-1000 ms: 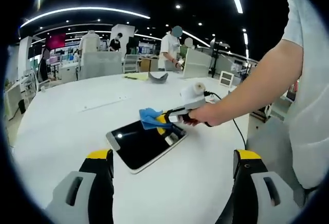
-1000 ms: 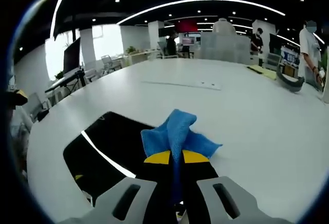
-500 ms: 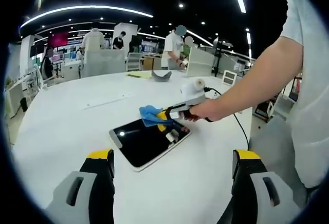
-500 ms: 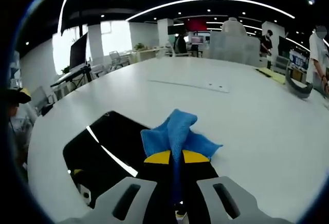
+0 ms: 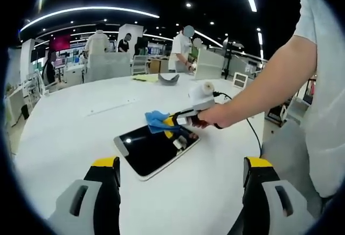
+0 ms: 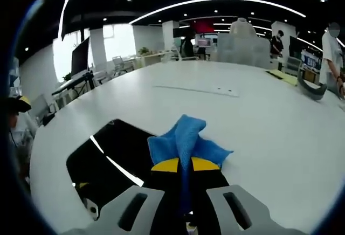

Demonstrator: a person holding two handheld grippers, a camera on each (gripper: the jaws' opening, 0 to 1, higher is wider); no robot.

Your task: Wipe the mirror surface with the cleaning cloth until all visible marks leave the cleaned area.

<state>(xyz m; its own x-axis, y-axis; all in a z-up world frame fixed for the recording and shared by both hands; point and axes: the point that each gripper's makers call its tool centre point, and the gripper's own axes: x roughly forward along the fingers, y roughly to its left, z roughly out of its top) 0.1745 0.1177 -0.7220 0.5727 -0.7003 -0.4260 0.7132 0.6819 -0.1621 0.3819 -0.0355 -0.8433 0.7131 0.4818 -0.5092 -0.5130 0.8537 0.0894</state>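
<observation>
Near the tabletop's front edge, on the side where the person stands, the mirror (image 5: 152, 151) lies flat, a dark rounded slab throwing back the ceiling lights. At its far corner the blue cleaning cloth (image 6: 186, 141) sits bunched, pinched tight between the jaws of the right gripper (image 6: 179, 166), the jaws closed on it and the cloth poking out ahead of the yellow tips. From the left gripper view the cloth (image 5: 158, 122) looks to rest at the mirror's edge, partly over the bare white table (image 5: 64, 132). Over the last second the cloth has barely shifted against the glass; only the cameras have drifted a little. That suggests the wiping has hardly progressed, and most of the dark surface is not under the cloth. I can't make out marks on the glass from here. The left gripper (image 5: 181, 187) hangs back over the near edge, jaws spread wide, holding nothing
</observation>
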